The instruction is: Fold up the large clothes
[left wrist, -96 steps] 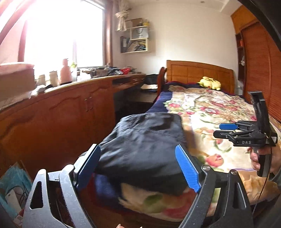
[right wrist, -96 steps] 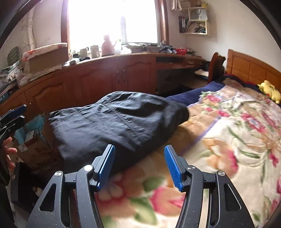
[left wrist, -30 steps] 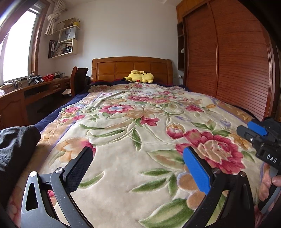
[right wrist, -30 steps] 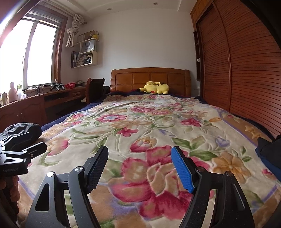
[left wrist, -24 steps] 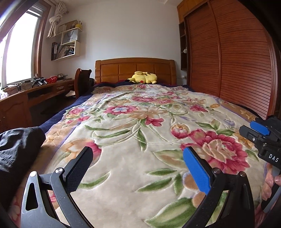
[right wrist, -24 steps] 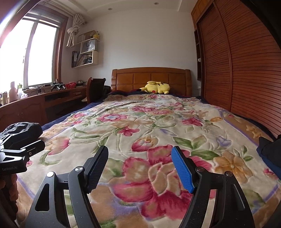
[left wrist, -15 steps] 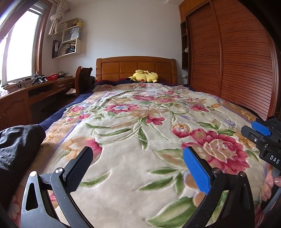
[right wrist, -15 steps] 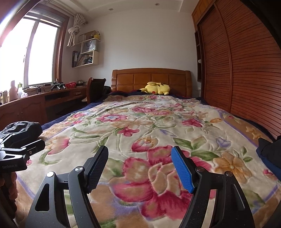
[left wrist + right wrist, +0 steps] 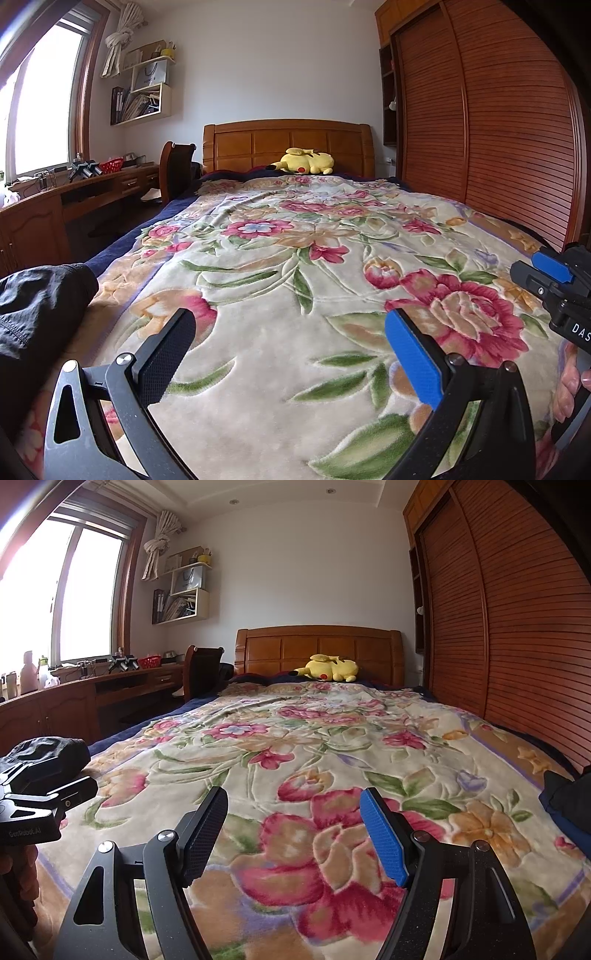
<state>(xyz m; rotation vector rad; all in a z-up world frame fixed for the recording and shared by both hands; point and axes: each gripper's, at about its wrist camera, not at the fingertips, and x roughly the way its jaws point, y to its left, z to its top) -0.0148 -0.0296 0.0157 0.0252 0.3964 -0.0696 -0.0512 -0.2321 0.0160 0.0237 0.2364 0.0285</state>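
A folded dark garment (image 9: 40,306) lies at the bed's near left edge; in the right wrist view only its top (image 9: 48,746) shows behind the left gripper (image 9: 79,775). My left gripper (image 9: 288,321) hovers open over the floral blanket (image 9: 295,258), nothing between its fingers. My right gripper (image 9: 293,797) is also open and empty above the blanket (image 9: 332,738). It appears side-on at the right edge (image 9: 535,273), held by a hand (image 9: 569,387). Neither gripper touches the garment.
A dark cloth heap (image 9: 569,794) sits at the bed's right edge. A yellow plush toy (image 9: 306,162) rests by the wooden headboard (image 9: 288,144). A slatted wardrobe (image 9: 498,129) lines the right side; a desk (image 9: 92,188) and chair (image 9: 177,170) stand left.
Since about three seconds ago both views swung off the dark garment toward the headboard. Over the last second nothing moved noticeably; both grippers stayed open.
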